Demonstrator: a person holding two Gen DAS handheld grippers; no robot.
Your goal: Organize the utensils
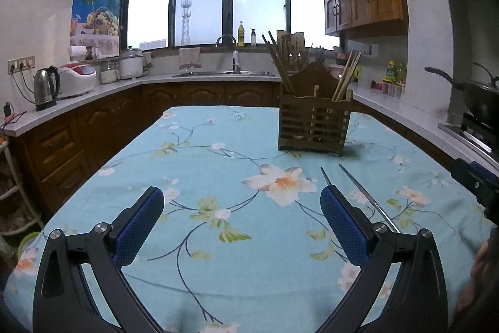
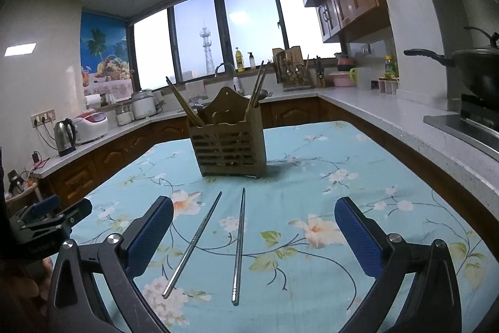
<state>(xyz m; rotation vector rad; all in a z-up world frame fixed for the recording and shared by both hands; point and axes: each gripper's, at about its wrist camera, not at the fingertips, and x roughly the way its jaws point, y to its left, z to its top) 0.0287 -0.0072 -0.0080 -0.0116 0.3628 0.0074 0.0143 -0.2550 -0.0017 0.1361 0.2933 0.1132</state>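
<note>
Two metal chopsticks lie on the floral tablecloth: the left chopstick [image 2: 193,244] slants, the right chopstick [image 2: 239,245] runs nearly straight. Both lie between the fingers of my right gripper [image 2: 254,213], which is open and empty just above them. A wooden utensil holder [image 2: 229,145] with wooden chopsticks stands behind them, also in the left wrist view [image 1: 313,122]. My left gripper [image 1: 241,203] is open and empty over the cloth, left of the metal chopsticks [image 1: 368,198], one partly hidden behind its right finger.
The table [image 1: 218,164] is ringed by kitchen counters: kettle [image 1: 46,88] and rice cooker at left, sink [image 1: 224,72] at back, wok [image 2: 477,67] on the stove at right. The left gripper shows at the right wrist view's left edge [image 2: 46,220].
</note>
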